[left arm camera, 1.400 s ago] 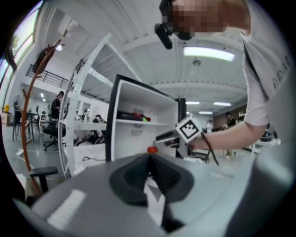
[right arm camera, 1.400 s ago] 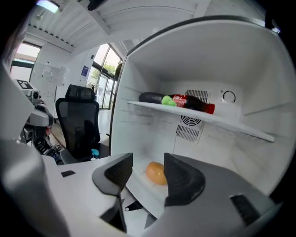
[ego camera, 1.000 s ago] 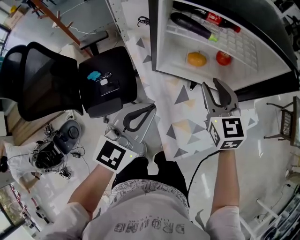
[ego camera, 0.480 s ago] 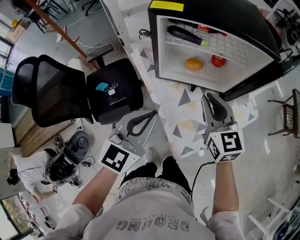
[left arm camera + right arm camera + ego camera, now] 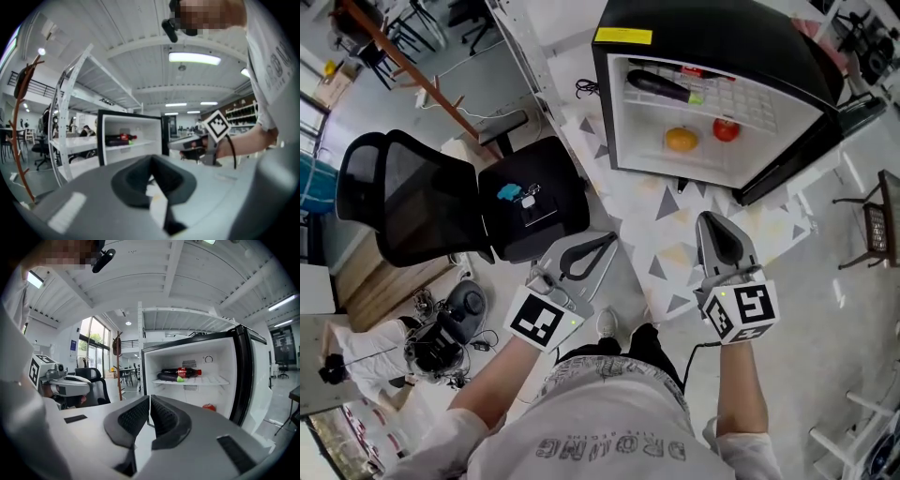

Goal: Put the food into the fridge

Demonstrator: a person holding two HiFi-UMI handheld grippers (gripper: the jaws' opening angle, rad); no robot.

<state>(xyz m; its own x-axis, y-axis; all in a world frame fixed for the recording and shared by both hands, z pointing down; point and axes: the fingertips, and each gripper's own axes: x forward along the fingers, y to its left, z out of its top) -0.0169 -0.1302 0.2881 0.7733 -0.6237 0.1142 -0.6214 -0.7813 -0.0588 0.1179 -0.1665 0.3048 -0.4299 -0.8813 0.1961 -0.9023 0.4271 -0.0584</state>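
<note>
The black fridge (image 5: 712, 47) stands open at the top of the head view. Its shelf holds a dark eggplant (image 5: 656, 84) and a cola bottle (image 5: 185, 372). An orange (image 5: 681, 139) and a tomato (image 5: 726, 129) lie on the fridge floor. My right gripper (image 5: 705, 217) hovers over the patterned mat (image 5: 675, 253), a short way in front of the fridge. Its jaws have just been closing and now stand shut with nothing between them. My left gripper (image 5: 609, 237) is held beside it to the left, also shut and empty, its tips meeting.
The fridge door (image 5: 787, 159) hangs open to the right. A black office chair (image 5: 422, 206) stands left of the fridge with a small blue item (image 5: 511, 192) on its seat. Cables and equipment (image 5: 441, 342) lie on the floor at lower left.
The right gripper's jaws have gone from open to shut, empty. Both grippers have drawn back from the fridge, which now looks farther away.
</note>
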